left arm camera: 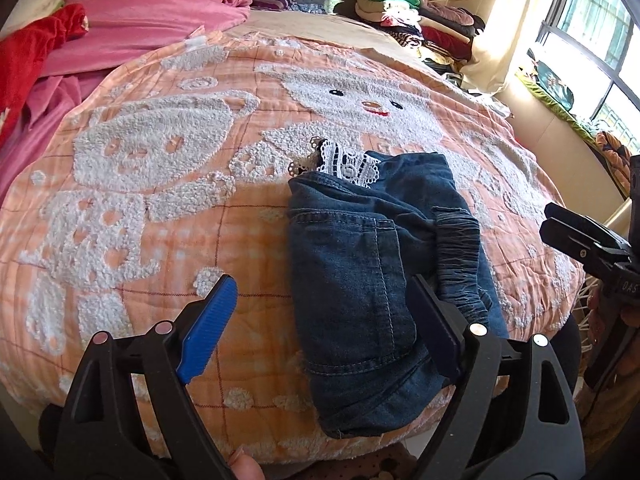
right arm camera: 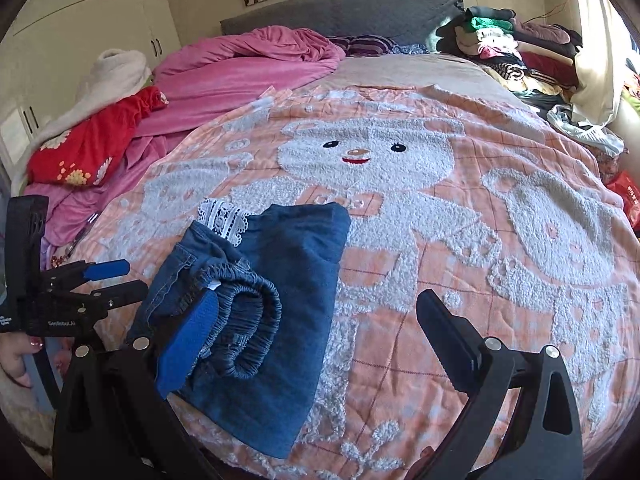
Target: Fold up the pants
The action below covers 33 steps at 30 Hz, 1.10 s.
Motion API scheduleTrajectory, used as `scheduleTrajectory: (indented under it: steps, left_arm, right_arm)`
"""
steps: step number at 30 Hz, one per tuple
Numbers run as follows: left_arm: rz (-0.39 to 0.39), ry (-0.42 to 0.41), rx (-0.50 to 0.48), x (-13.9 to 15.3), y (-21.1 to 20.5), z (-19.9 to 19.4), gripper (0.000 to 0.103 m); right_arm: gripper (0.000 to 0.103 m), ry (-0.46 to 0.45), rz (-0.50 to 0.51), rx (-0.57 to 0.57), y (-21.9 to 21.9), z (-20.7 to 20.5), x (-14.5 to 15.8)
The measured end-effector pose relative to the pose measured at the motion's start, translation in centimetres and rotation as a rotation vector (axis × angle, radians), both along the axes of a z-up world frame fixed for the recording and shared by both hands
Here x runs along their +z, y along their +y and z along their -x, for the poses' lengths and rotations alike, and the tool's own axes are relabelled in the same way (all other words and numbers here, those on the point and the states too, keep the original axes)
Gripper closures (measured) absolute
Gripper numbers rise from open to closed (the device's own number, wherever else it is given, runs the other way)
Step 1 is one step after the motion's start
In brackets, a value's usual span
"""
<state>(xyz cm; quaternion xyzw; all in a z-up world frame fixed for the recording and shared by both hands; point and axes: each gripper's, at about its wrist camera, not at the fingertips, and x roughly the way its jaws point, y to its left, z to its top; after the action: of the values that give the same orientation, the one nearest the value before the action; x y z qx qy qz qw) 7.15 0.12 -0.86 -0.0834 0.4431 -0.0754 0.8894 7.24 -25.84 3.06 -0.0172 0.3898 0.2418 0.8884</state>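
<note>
Pants: the small dark-blue denim pants [left arm camera: 360, 264] lie folded into a compact bundle on the peach quilt with fluffy white bears [left arm camera: 160, 184], near its front edge, at about 6 o'clock of the big smiling bear.
Look: gathered elastic waistband [right arm camera: 248, 320] curls on top, and a white lace trim [left arm camera: 344, 160] peeks out at the bundle's 12 o'clock end; the layers sit a bit lumpy, not flat.
Left gripper [left arm camera: 320, 324]: jaws wide, nothing pinched; its blue pad hangs off the bundle at 9 o'clock, its dark finger in front of the denim — probably straddling that edge.
Right gripper [right arm camera: 324, 340]: jaws spread very wide, empty; blue pad in front of the waistband, other finger out over bare quilt at 3 o'clock.
Read: the fold looks nearly done; both tools seem placed to flank it.
</note>
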Motion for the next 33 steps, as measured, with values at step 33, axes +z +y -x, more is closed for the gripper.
scheduleTrajectory:
  steps: [33]
  left_arm:
    - [0.206, 0.051, -0.032, -4.5, -0.5, -3.4, 0.043]
  right_arm:
    - [0.017, 0.158, -0.126, 0.13, 3.3, -3.3, -7.8]
